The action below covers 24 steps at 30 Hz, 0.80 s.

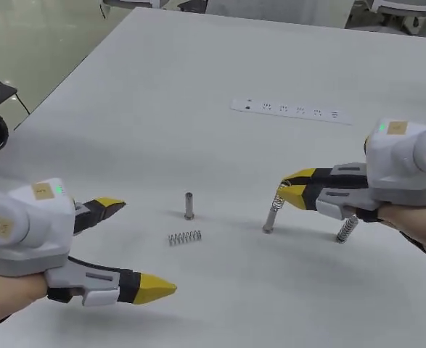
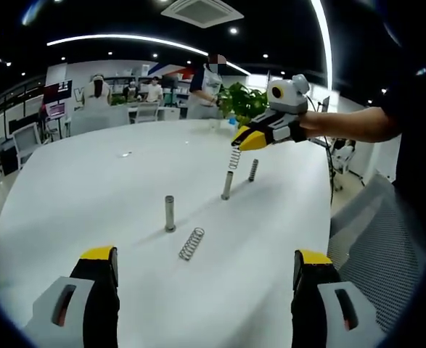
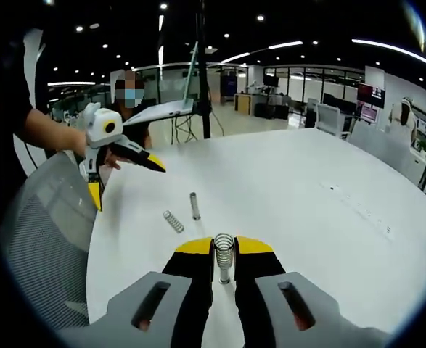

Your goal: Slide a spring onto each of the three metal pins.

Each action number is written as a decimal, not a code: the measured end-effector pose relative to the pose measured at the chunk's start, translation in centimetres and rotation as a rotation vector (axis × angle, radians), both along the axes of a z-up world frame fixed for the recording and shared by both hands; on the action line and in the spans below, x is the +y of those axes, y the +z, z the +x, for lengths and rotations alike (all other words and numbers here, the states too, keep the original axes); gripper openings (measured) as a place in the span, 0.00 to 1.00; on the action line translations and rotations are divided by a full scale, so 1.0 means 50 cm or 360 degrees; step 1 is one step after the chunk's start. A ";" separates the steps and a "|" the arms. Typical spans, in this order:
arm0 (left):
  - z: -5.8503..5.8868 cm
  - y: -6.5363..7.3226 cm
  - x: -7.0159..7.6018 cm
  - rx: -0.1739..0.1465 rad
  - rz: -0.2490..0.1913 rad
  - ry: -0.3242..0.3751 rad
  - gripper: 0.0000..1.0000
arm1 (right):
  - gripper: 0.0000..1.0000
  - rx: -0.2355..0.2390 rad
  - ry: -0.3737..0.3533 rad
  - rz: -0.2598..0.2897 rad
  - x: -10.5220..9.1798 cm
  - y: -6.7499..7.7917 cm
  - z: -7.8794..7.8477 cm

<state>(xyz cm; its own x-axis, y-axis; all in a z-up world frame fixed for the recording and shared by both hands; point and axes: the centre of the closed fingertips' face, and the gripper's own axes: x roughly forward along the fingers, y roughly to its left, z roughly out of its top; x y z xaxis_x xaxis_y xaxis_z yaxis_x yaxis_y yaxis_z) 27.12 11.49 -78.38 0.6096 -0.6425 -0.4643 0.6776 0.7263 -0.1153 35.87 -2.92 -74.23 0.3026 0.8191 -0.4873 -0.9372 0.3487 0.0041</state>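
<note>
right gripper (image 1: 289,187) clamped on a spring (image 1: 279,197) atop the middle pin (image 1: 269,221)
left gripper (image 1: 146,246) wide open, near left; loose spring (image 1: 184,237) lies beside the bare pin (image 1: 189,206).

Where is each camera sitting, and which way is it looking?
Head view: on the person's head, looking down at the table; the left hand-held gripper and right hand-held gripper show.
Left gripper view: on the left hand-held gripper, facing toward the right one; its open jaws show.
Right gripper view: on the right one, facing toward the left; its jaws pinch a spring.
All share the bare pin and loose spring.
</note>
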 end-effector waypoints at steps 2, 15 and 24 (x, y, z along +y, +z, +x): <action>0.000 0.000 0.002 -0.0003 0.0004 0.0001 0.98 | 0.08 -0.0001 -0.0003 0.0004 0.001 0.000 0.001; -0.004 -0.007 0.010 0.0008 0.0023 0.0009 0.98 | 0.08 0.0014 -0.0008 -0.0018 0.003 -0.016 0.002; -0.007 -0.008 0.013 0.0016 0.0021 0.0014 0.98 | 0.08 0.0029 -0.0010 -0.0031 0.003 -0.032 0.001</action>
